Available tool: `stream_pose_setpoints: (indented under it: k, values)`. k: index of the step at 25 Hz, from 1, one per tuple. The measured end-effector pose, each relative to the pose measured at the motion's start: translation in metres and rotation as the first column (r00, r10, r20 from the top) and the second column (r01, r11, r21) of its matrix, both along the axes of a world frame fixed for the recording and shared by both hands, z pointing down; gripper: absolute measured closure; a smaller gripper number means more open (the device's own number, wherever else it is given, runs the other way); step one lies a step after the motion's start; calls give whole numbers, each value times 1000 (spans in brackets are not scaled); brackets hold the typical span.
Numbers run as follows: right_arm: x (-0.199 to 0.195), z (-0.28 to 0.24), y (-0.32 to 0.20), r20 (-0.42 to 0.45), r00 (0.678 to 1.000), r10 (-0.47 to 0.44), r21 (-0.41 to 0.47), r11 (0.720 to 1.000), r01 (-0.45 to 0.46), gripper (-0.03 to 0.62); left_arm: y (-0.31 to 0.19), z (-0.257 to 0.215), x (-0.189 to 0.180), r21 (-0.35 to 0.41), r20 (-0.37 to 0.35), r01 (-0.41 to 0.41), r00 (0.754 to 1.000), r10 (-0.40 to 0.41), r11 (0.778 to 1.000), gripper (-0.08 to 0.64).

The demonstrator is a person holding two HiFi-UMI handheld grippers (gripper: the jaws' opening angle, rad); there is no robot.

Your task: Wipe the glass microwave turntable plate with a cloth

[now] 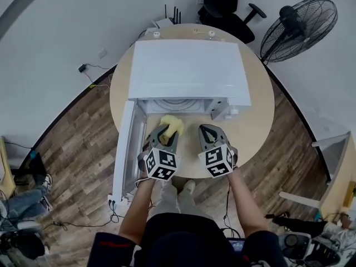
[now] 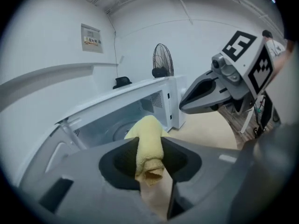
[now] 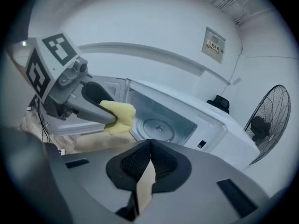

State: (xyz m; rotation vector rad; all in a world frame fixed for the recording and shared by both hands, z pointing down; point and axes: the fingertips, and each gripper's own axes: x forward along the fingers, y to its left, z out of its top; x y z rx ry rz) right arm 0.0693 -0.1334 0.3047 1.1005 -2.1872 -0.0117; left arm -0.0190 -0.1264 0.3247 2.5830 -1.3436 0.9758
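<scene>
The glass turntable plate (image 3: pixel 159 127) lies inside the white microwave (image 1: pixel 189 68), whose door (image 1: pixel 127 149) hangs open to the left; in the head view only the plate's front edge (image 1: pixel 175 104) shows. My left gripper (image 1: pixel 167 128) is shut on a folded yellow cloth (image 1: pixel 173 124), held in the air just in front of the oven opening. In the left gripper view the cloth (image 2: pixel 147 125) sticks out between the pads of the left gripper (image 2: pixel 149 143). My right gripper (image 1: pixel 207 131) hovers beside it, shut with nothing between its pads (image 3: pixel 140 160).
The microwave stands on a round wooden table (image 1: pixel 256 121). A floor fan (image 1: pixel 297 29) and a black office chair (image 1: pixel 222 10) stand beyond it. Cables and a white router (image 1: pixel 164 22) lie near the table's far edge.
</scene>
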Motion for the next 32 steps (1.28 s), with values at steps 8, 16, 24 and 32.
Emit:
stream_pose_setpoints:
  k: [8,16,24,32]
  values:
    - [11,-93,9,122,990,73,123,988,-88,583,29,-78,-6,79,-107,12,994,-3,997,430]
    - [16,-166,35,285,954,97,198,968,-157,583,49,-160,4,202,-206,16,978,27,979,430]
    - [31,-213,55,351,932,91,265,945,-192,583,62,-216,-8,305,-245,48,969,29,951,430]
    - [30,-244,65,395,915,75,306,929,-209,583,70,-252,-25,363,-260,60,965,39,930,430]
